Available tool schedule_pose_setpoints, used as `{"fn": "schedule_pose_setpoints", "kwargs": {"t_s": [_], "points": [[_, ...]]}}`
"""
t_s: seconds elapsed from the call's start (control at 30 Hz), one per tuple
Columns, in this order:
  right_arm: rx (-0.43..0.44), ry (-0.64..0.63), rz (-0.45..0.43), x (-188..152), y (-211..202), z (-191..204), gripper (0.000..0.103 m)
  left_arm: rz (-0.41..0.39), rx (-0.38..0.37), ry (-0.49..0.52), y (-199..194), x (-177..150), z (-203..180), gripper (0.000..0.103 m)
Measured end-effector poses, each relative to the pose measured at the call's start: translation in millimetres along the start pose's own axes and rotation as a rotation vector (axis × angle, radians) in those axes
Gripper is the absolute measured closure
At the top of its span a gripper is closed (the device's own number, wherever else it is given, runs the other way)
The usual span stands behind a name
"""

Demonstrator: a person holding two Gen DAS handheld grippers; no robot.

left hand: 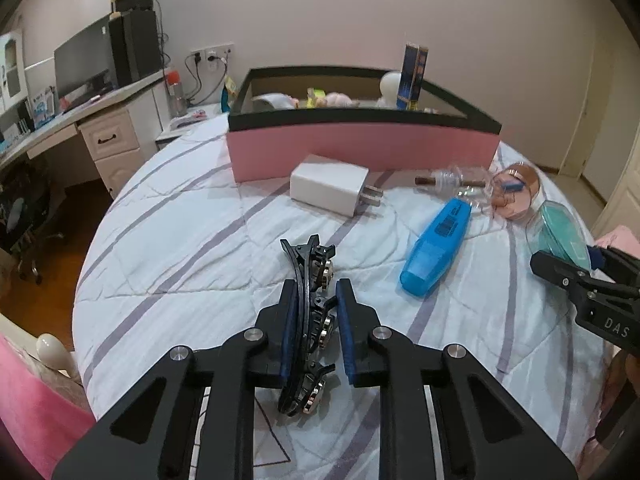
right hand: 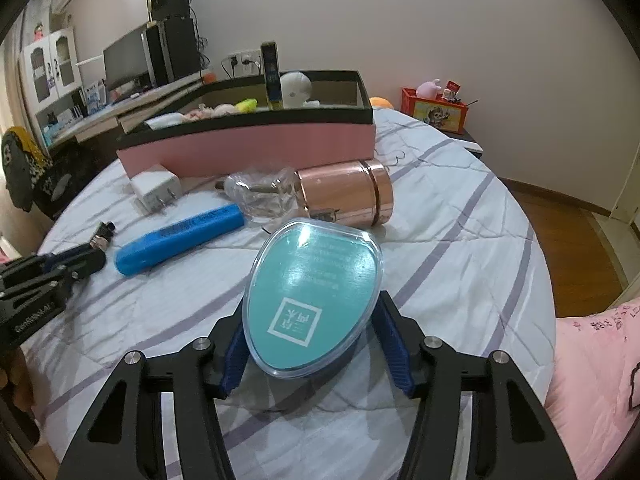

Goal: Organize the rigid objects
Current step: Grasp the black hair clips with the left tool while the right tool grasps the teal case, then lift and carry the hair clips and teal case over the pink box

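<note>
Black and shiny, a hair clip (left hand: 310,320) sits squeezed tight between the pads of the left gripper (left hand: 318,330), low over the striped quilt (left hand: 180,240). Next comes a white charger (left hand: 330,189) — just in front of the pink box (left hand: 360,146). Then a blue case (left hand: 436,252), a clear bag (right hand: 260,194) and a copper tin (right hand: 346,196). The right gripper (right hand: 310,346) clamps a teal oval case (right hand: 316,296) — lifted a bit off the quilt.

"DAS" on right hand-held gripper (left hand: 596,276); teal case (right hand: 312,300) print unreadable.
</note>
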State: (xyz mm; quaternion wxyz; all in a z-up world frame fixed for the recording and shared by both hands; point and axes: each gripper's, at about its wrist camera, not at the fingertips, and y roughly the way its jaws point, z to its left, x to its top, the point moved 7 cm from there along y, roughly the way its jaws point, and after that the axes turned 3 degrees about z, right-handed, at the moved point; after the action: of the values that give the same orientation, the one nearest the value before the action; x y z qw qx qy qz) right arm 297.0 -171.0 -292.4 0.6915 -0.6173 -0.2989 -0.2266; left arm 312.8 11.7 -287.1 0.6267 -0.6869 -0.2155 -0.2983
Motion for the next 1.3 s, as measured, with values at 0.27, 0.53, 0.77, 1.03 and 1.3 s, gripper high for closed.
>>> {"fn": "schedule_pose_setpoints", "kwargs": {"t_s": [0.27,0.53,0.77,1.03,1.3], "points": [[0.036,-0.019,-0.077,14.3,-28.1,17.6,0.044,-0.097,-0.013,-0.005,-35.9,16.5,-6.1,0.084],[0.043,-0.068,-0.236,48.1,-83.3,40.8,0.044,-0.288,0.037,0.005,-102.8,54.7,-15.1,0.084],[0.042,-0.109,-0.387,76.0,-131.5,60.1,0.044,-0.437,0.068,0.013,-151.9,82.8,-21.8,0.084],[0.031,-0.129,-0.46,97.0,-151.3,69.0,0.044,-0.547,0.111,0.036,-185.4,103.3,-23.0,0.084],[0.032,-0.14,-0.465,110.2,-143.5,67.2,0.044,-0.555,0.121,0.053,-181.5,117.9,-24.5,0.084]]}}
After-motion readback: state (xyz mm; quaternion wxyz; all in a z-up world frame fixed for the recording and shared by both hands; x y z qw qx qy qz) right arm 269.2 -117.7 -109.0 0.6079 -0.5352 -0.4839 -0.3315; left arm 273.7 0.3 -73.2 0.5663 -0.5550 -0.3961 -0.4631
